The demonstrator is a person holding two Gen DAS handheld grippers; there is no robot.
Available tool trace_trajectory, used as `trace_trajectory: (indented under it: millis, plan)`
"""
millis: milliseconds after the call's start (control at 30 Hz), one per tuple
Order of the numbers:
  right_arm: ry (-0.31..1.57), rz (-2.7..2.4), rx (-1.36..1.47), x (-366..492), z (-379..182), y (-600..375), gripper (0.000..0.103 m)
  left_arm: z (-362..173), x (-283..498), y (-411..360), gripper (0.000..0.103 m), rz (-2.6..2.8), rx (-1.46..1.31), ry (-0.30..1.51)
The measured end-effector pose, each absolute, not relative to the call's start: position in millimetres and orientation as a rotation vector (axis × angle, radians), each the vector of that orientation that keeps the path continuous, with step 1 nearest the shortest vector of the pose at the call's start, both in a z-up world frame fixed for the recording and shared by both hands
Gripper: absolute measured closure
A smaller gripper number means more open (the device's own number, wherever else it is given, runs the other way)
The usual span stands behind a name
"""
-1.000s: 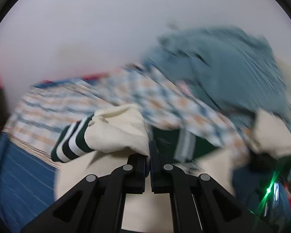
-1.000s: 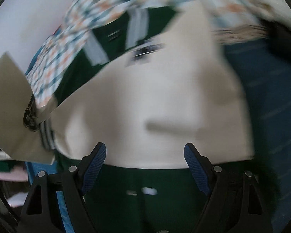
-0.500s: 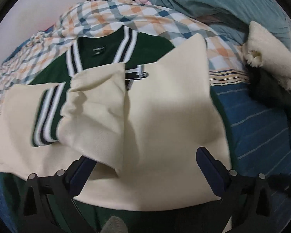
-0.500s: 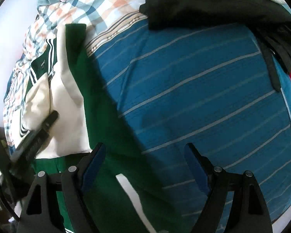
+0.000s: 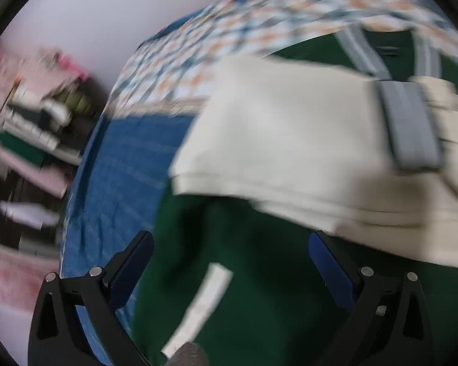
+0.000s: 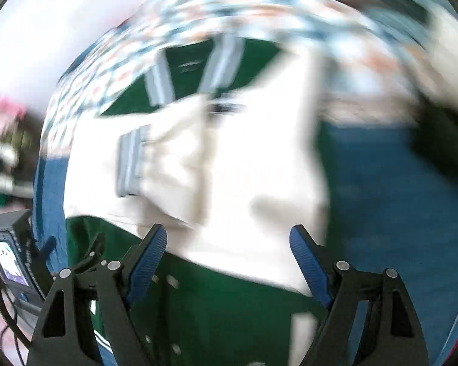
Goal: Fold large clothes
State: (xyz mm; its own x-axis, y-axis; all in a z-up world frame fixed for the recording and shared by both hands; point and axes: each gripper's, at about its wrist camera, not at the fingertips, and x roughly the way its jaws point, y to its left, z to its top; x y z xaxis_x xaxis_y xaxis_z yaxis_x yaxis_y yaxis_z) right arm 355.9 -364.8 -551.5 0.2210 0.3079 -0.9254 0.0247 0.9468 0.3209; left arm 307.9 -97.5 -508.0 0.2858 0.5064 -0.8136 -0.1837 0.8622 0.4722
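A green jacket with cream sleeves lies on the bed; both views are motion-blurred. In the left wrist view its green body [image 5: 259, 274] fills the lower middle and a cream sleeve [image 5: 290, 140] with a striped cuff [image 5: 409, 125] is folded across it. My left gripper [image 5: 230, 254] is open and empty above the green lower part. In the right wrist view the cream sleeves [image 6: 229, 164] cross the chest below the striped collar [image 6: 192, 73]. My right gripper [image 6: 229, 250] is open and empty over the hem [image 6: 216, 314].
A blue striped sheet [image 5: 119, 183] covers the bed, with a checked blanket [image 5: 229, 30] at its head. Dark clothing [image 6: 442, 140] lies at the right. Cluttered shelves [image 5: 30, 128] stand beyond the bed's left edge. A device with a screen [image 6: 9, 262] is at the lower left.
The left gripper let go of the cream sleeve, which now lies folded over the chest, and opened. Both grippers have swung towards the jacket's lower part.
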Motion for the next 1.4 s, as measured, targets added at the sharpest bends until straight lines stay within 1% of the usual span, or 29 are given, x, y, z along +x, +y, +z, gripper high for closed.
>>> trace_trajectory:
  millis: [100, 167, 233, 300, 333, 367, 433, 500, 600, 633, 667, 767, 867, 967, 1033, 1100, 1167, 1200, 1267, 1300, 1333, 1400]
  plan:
    - [1.311, 0.298, 0.101, 391, -563, -290, 0.018, -508, 321, -61, 0.0, 0.558, 0.289, 1.192]
    - [1.287, 0.344, -0.091, 402, -578, -242, 0.017, -499, 328, -47, 0.0, 0.59, 0.278, 1.165]
    - [1.309, 0.338, -0.227, 405, -599, -213, 0.017, -492, 338, -38, 0.0, 0.609, 0.271, 1.135]
    - [1.336, 0.294, -0.303, 408, -620, -205, 0.019, -489, 348, -33, 0.0, 0.602, 0.258, 1.133]
    - [1.326, 0.271, -0.298, 407, -621, -210, 0.033, -486, 352, -32, 0.0, 0.593, 0.25, 1.134]
    - [1.316, 0.247, -0.258, 407, -618, -220, 0.052, -484, 357, -34, 0.0, 0.574, 0.24, 1.13]
    - [1.284, 0.194, -0.081, 403, -601, -258, 0.062, -477, 360, -39, 0.0, 0.545, 0.231, 1.111]
    - [1.237, 0.077, 0.101, 391, -581, -317, 0.064, -477, 370, -44, 0.0, 0.51, 0.229, 1.097]
    - [1.297, -0.039, 0.364, 376, -588, -394, 0.061, -491, 389, -47, 0.0, 0.485, 0.243, 1.117]
    - [1.343, -0.075, 0.441, 368, -598, -421, 0.052, -499, 395, -46, 0.0, 0.496, 0.257, 1.121]
    - [1.373, -0.121, 0.506, 358, -605, -446, 0.041, -506, 400, -44, 0.0, 0.518, 0.279, 1.111]
    - [1.413, -0.262, 0.638, 329, -616, -500, 0.041, -527, 416, -35, 0.0, 0.599, 0.398, 1.091]
    - [1.376, -0.252, 0.721, 309, -608, -526, 0.04, -553, 426, -6, 0.0, 0.63, 0.385, 1.18]
    - [1.374, -0.225, 0.703, 300, -603, -525, 0.04, -561, 427, 15, 0.0, 0.59, 0.308, 1.221]
    - [1.395, -0.198, 0.689, 296, -604, -518, 0.04, -558, 428, 15, 0.0, 0.566, 0.326, 1.228]
    - [1.408, -0.164, 0.675, 298, -603, -503, 0.04, -549, 425, 13, 0.0, 0.57, 0.336, 1.228]
    - [1.392, -0.063, 0.682, 310, -596, -477, 0.04, -532, 419, 15, 0.0, 0.578, 0.288, 1.202]
    - [1.375, -0.017, 0.687, 318, -594, -468, 0.038, -524, 417, 15, 0.0, 0.587, 0.261, 1.183]
    - [1.32, 0.058, 0.692, 339, -589, -449, 0.019, -505, 410, 13, 0.0, 0.591, 0.211, 1.144]
    - [1.289, 0.085, 0.694, 350, -589, -441, 0.016, -501, 409, 13, 0.0, 0.589, 0.198, 1.135]
    - [1.27, 0.11, 0.692, 365, -592, -432, 0.016, -500, 409, 11, 0.0, 0.588, 0.195, 1.129]
    - [1.31, 0.112, 0.67, 390, -610, -418, 0.016, -501, 413, 5, 0.0, 0.575, 0.219, 1.126]
